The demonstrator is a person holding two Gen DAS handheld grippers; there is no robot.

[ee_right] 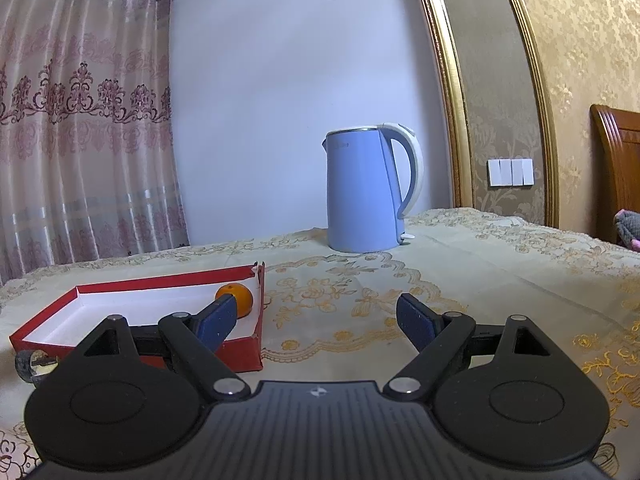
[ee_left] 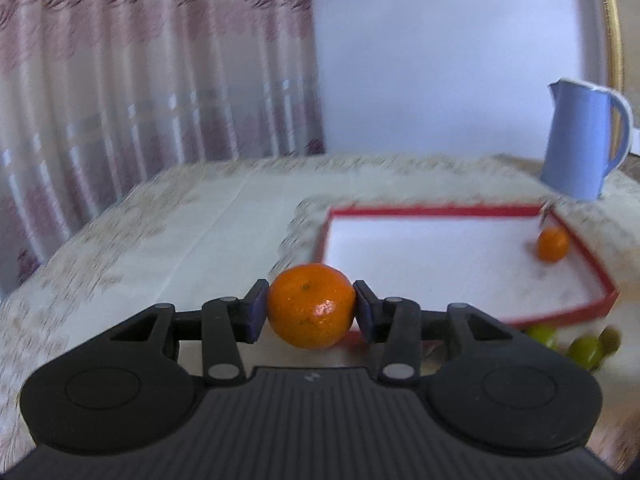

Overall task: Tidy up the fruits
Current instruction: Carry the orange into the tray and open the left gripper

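My left gripper (ee_left: 311, 307) is shut on an orange mandarin (ee_left: 311, 306), both blue pads pressed to its sides, above the tablecloth just left of a shallow red box with a white floor (ee_left: 420, 256). A second mandarin (ee_left: 553, 244) lies in that box's far right corner; the right wrist view shows the same fruit (ee_right: 239, 298) in the box (ee_right: 140, 300). Green fruits (ee_left: 582, 350) lie on the cloth by the box's near right corner. My right gripper (ee_right: 316, 322) stands open over the cloth right of the box, with nothing between its fingers.
A light blue electric kettle (ee_right: 362, 190) stands at the back of the table (ee_right: 460, 280) near the wall. A dark round object (ee_right: 28, 364) lies at the box's near left corner. A curtain hangs on the left and a wooden headboard (ee_right: 618, 176) stands far right.
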